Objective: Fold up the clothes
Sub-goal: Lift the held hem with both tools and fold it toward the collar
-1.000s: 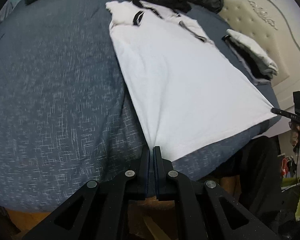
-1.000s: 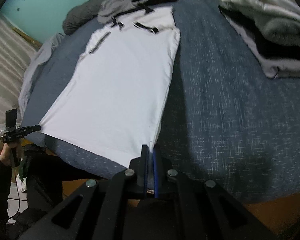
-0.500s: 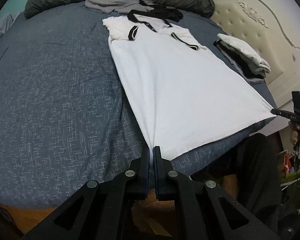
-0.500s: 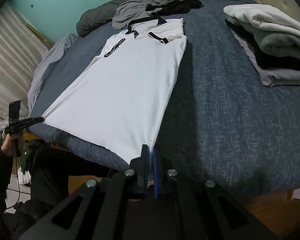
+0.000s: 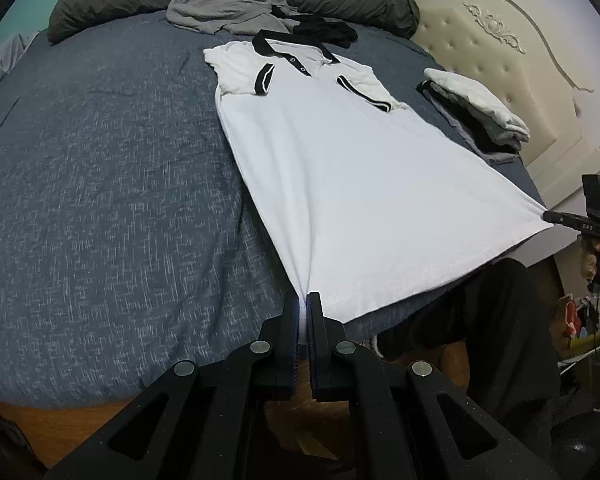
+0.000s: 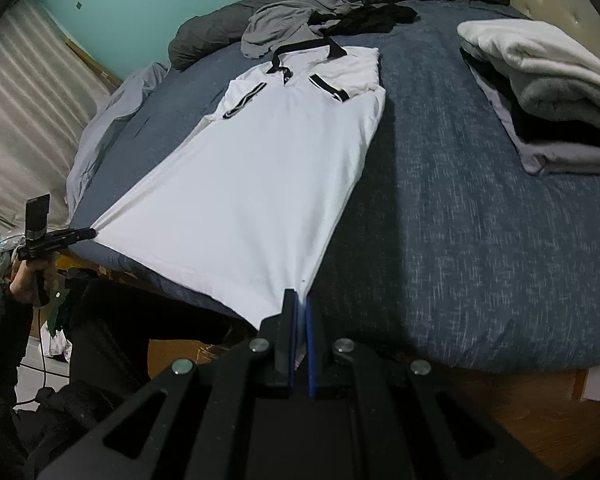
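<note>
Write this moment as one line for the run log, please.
left gripper: shut on polo shirt hem corner | right gripper: shut on other hem corner | hem stretched, collar on bed

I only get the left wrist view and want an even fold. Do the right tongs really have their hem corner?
Observer: Yes. Seen up close in the right wrist view, the right tongs are shut, with the polo shirt corner between the blue pads.
Operator: And my own tongs, seen from outside?
Observer: The left tongs pinch only the very tip of the other hem corner.
Operator: Anything off to my left?
Observer: A pale striped curtain hangs beside the bed on that side.
</note>
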Demonstrator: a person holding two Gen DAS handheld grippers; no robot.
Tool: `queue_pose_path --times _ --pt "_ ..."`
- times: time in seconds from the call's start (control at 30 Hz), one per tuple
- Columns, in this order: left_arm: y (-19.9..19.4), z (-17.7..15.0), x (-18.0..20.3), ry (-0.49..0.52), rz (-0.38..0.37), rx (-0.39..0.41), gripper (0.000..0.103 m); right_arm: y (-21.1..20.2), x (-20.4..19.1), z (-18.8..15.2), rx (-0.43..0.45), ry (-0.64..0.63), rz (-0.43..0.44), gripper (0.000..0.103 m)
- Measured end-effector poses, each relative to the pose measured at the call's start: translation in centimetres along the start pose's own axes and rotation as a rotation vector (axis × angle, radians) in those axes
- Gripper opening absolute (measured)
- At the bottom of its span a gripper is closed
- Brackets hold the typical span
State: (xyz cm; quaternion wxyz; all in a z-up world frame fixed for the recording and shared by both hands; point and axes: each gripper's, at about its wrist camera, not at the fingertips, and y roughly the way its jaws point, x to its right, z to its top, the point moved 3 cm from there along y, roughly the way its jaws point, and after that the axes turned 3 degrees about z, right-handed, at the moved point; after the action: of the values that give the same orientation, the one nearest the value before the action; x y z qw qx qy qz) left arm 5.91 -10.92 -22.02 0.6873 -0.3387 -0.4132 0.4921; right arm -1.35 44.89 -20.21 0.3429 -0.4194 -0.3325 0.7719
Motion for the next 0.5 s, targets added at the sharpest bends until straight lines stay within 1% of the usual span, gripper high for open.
queue_pose_path --times 0.23,0.5 --pt "0.4 3.8 -0.5 -0.015 0.001 0.017 0.004 0.4 -0.3 3.9 0.0 -0.011 -0.001 0.003" --pt "1.7 9.8 -3.2 -0.045 0.008 0.041 0.004 1.7 1.2 9.6 0.017 -0.002 -0.022 0.003"
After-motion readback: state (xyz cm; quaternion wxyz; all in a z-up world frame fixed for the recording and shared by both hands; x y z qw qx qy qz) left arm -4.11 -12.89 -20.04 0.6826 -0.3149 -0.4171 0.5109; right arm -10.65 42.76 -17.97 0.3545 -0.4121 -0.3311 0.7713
